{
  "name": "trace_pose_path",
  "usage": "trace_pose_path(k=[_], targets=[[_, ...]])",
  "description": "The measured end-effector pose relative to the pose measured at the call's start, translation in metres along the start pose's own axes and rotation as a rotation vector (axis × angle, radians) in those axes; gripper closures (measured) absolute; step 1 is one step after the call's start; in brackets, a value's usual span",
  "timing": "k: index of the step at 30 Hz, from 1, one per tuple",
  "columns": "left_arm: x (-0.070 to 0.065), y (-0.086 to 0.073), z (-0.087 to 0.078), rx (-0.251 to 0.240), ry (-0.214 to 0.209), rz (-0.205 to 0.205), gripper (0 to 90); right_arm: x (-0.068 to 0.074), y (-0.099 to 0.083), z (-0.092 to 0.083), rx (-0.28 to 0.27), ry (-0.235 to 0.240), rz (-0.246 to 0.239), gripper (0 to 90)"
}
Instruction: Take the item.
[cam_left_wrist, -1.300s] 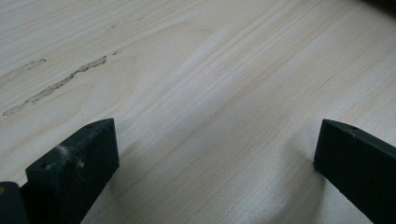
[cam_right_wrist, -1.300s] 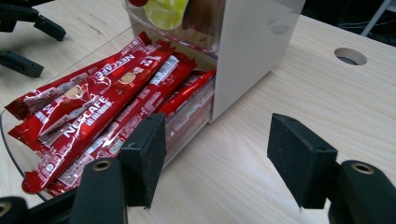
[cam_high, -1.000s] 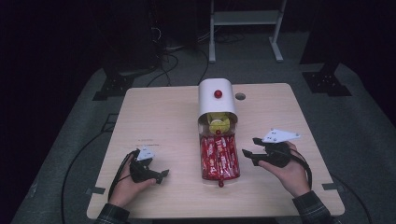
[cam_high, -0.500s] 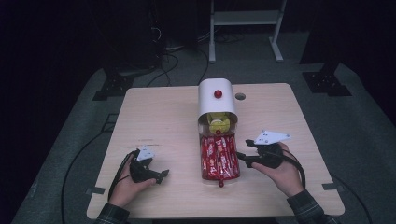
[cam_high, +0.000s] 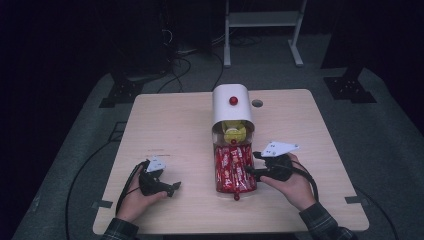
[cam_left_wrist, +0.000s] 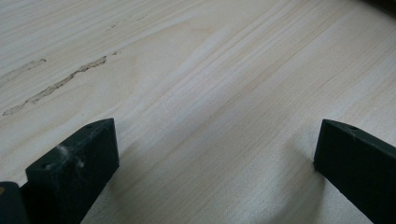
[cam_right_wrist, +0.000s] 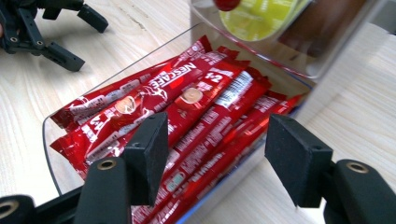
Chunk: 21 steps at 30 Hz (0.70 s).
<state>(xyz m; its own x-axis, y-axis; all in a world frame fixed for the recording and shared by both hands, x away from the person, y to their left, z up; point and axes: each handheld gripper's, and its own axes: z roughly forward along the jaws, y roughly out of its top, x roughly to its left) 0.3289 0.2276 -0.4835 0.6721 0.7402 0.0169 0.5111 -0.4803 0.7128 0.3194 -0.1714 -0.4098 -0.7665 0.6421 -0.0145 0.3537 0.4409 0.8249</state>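
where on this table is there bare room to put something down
The whole left side of the table is bare, from the far edge down to the left gripper. The far right corner, beyond the right gripper, is free too. The middle is crowded: the white dispenser and its clear tray of red sachets, with the right gripper close beside it.

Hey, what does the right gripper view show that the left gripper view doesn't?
Right gripper view alone: red Nescafe sachets lying in a clear tray, a yellow item behind a red knob, and the left gripper farther off. Its own right gripper is open just over the tray's edge.

Left gripper view alone: a pale scuff mark in the wood.

Both: the light wooden table and a pair of open black fingers.
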Motion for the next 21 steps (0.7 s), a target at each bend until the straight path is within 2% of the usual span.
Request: trace_pose_path(k=[21], targets=[[0.000, 0.000, 0.000, 0.000, 0.000, 0.000, 0.0, 0.013, 0.006, 0.021, 0.023, 0.040, -0.036, 42.7]])
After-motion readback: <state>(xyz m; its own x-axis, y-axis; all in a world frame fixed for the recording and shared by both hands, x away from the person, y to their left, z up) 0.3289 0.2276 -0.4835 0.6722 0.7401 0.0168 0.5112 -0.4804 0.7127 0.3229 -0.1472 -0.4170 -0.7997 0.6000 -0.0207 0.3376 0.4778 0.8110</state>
